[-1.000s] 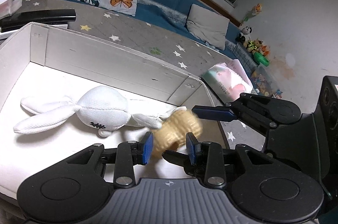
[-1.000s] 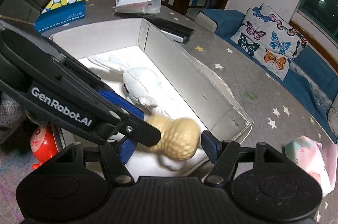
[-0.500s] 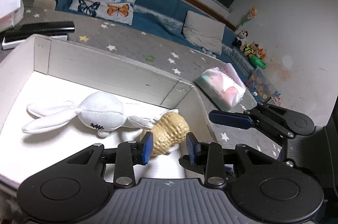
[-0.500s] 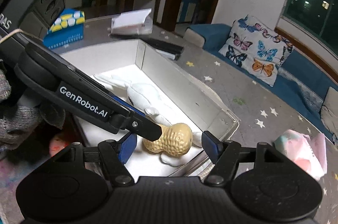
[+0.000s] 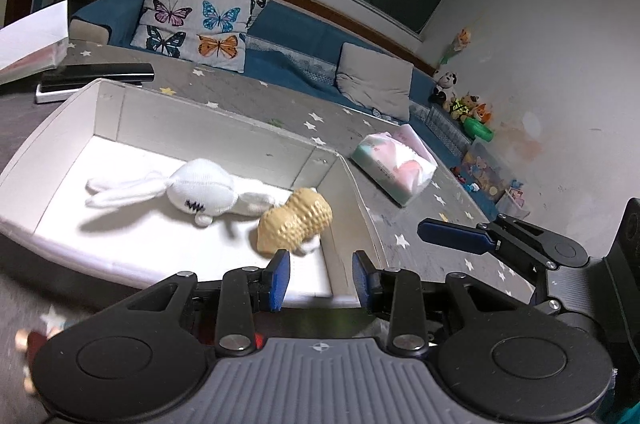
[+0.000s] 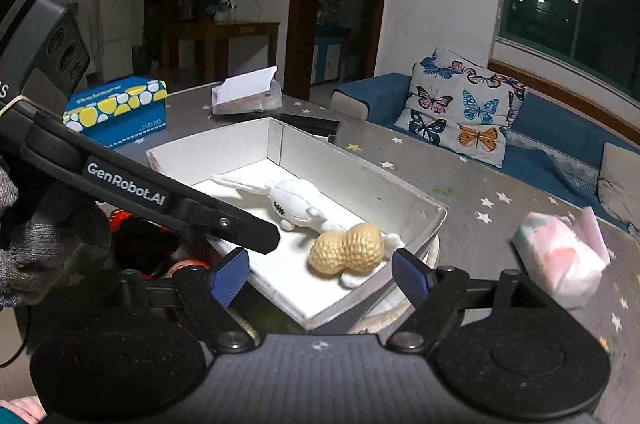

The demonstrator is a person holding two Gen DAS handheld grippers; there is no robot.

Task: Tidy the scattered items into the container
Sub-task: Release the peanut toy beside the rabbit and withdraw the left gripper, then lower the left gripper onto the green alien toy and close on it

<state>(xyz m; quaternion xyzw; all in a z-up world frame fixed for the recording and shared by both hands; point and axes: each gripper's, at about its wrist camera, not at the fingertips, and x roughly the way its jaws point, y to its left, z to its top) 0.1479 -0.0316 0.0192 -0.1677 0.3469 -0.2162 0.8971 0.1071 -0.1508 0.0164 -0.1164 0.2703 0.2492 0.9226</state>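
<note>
A white box (image 5: 224,139) (image 6: 360,183) stands on the grey starred table. Inside lie a white plush rabbit (image 5: 200,189) (image 6: 294,201) and a tan peanut toy (image 5: 294,220) (image 6: 346,252), the peanut resting against the rabbit near the box's corner. My left gripper (image 5: 318,280) is open and empty, above the box's near edge. My right gripper (image 6: 320,278) is open wide and empty, above the same corner. A red toy (image 6: 180,266) lies on the table behind the left gripper's finger, mostly hidden.
A pink and green tissue pack (image 5: 394,165) (image 6: 560,260) lies right of the box. A blue tissue box (image 6: 116,113), a white paper holder (image 6: 246,97) and a black remote (image 5: 96,73) sit beyond it. A sofa with a butterfly cushion (image 6: 464,107) is behind.
Both grippers have pulled up and back from the box. The peanut toy, which was between the fingers a second ago, now lies free in the box beside the rabbit.
</note>
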